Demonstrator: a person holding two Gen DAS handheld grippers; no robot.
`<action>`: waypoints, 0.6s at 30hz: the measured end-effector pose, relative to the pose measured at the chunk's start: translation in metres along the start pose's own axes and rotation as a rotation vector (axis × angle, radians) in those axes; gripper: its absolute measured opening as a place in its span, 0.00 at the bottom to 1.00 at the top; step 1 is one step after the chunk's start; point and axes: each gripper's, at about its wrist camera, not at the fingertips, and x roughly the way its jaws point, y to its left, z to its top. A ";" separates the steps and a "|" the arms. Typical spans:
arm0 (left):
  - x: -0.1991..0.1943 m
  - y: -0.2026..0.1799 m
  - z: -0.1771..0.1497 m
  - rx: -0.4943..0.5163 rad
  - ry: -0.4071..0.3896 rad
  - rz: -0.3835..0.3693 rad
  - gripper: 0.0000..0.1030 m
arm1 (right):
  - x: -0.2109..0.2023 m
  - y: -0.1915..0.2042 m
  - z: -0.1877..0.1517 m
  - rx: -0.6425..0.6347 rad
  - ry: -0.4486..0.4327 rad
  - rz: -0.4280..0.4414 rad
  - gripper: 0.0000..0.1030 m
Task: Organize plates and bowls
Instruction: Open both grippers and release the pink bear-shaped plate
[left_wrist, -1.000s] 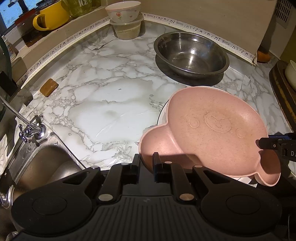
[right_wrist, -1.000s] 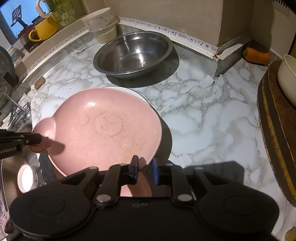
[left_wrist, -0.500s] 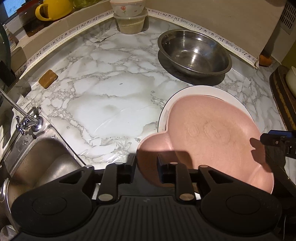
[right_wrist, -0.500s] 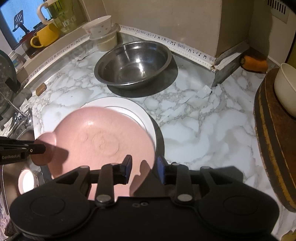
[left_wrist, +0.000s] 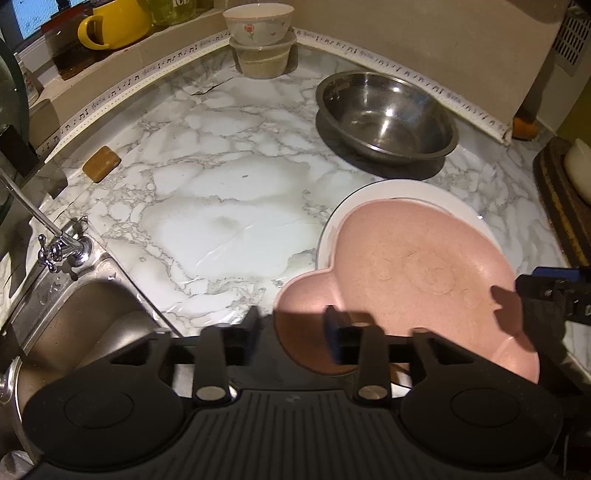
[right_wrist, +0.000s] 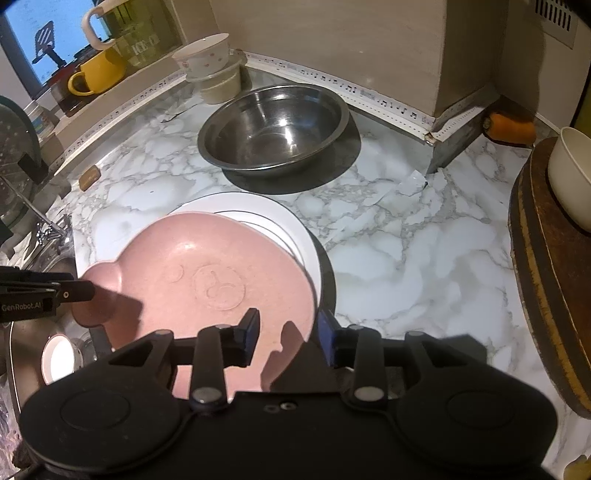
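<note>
A pink bear-shaped plate (left_wrist: 417, 273) lies on a white plate (left_wrist: 402, 192) on the marble counter; both also show in the right wrist view, pink (right_wrist: 207, 273) on white (right_wrist: 266, 218). My left gripper (left_wrist: 291, 328) is open, its jaws either side of the plate's left ear. My right gripper (right_wrist: 290, 330) is open at the plate's opposite rim. A steel bowl (left_wrist: 384, 114) stands behind. A floral bowl (left_wrist: 258, 24) sits stacked on a beige container (left_wrist: 264, 55) at the back.
A sink (left_wrist: 74, 321) with a tap (left_wrist: 55, 247) lies at the left. A yellow mug (left_wrist: 114, 22) is on the sill. A brown soap bar (left_wrist: 101, 168) lies on the counter. A wooden board (right_wrist: 546, 266) with a cream bowl (right_wrist: 572, 181) is at the right. A carrot (right_wrist: 511, 127) lies in the back corner.
Both grippers have opened and let go of the pink plate, which has come down to rest on the white plate. Both grippers have drawn back a little.
</note>
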 end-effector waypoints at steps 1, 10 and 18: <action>-0.004 -0.001 0.000 0.002 -0.016 -0.001 0.60 | -0.001 0.001 0.000 -0.003 -0.002 0.002 0.35; -0.035 -0.019 0.000 0.053 -0.105 -0.019 0.66 | -0.017 0.012 -0.004 -0.020 -0.039 0.019 0.41; -0.049 -0.026 -0.004 0.057 -0.129 -0.054 0.66 | -0.040 0.020 -0.009 -0.024 -0.104 0.030 0.51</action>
